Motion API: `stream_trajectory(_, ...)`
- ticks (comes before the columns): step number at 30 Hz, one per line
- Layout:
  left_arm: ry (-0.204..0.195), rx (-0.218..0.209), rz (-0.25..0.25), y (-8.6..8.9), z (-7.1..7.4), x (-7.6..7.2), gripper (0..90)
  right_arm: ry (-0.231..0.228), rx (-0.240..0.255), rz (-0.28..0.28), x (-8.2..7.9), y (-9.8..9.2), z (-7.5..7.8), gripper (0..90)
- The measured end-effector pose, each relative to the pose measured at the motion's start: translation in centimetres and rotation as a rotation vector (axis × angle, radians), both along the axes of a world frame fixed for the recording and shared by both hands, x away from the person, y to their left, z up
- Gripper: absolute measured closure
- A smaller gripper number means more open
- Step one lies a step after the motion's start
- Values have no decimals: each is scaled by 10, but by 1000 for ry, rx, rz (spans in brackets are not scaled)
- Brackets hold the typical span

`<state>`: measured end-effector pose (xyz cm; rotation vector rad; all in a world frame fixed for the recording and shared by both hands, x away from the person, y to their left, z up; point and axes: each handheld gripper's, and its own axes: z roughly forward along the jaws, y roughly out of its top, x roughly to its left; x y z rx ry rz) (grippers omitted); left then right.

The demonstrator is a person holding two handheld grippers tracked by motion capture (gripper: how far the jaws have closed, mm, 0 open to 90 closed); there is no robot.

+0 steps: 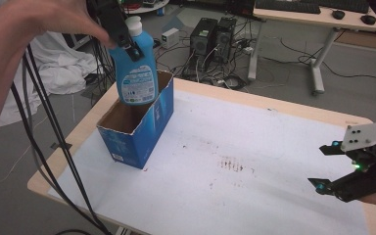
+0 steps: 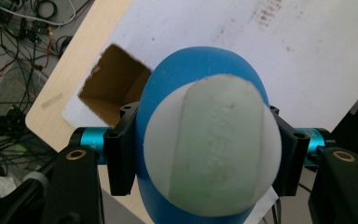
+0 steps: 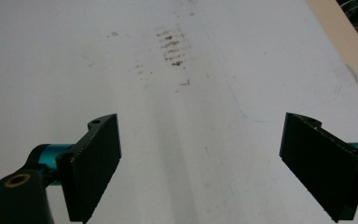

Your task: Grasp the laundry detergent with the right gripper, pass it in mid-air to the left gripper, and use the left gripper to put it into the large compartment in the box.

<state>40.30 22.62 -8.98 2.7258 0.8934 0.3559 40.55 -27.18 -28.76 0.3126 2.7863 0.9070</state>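
The table (image 1: 284, 147), covered by a white sheet with a patch of brown stains near its middle, takes up most of the high view, and the open blue cardboard box (image 1: 137, 125) stands at its left edge, in the left centre of the frame. Directly above the box's far end hangs the blue bottle (image 1: 136, 63), upright with its white cap on top and its long axis close to vertical, tilted slightly; its base sits at or just inside the rim of the opening, though whether it touches the cardboard I cannot tell. The left gripper (image 1: 125, 41) is clamped on the bottle's shoulder, just below the cap, coming in from the upper left of the frame. In the left gripper view the cap fills the centre and the box's brown opening (image 2: 114, 81) shows up and to the left of it, so the bottle looks to lie off-centre over the mouth. The likely move is straight down along the bottle's axis. The right gripper (image 1: 335, 166), at the lower right of the frame, is wide open, empty, and well apart from the box.
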Motion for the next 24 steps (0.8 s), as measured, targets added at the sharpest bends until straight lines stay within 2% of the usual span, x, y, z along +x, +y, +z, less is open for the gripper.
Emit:
stream_trajectory(7, 17, 18, -3, 14, -17, -1, 380, 11, -101, -27, -1, -3, -4, 120)
stream_trajectory(14, 43, 11, -2, 23, -38, 3, 380, 22, -186, -55, -3, -3, -5, 120)
stream_trajectory(21, 49, 13, -41, 26, -57, 5, 379, 28, -196, -63, -3, -6, -4, 121)
stream_trajectory(24, 53, 31, -65, 26, -67, 7, 379, 28, -200, -65, -4, -6, -4, 121)
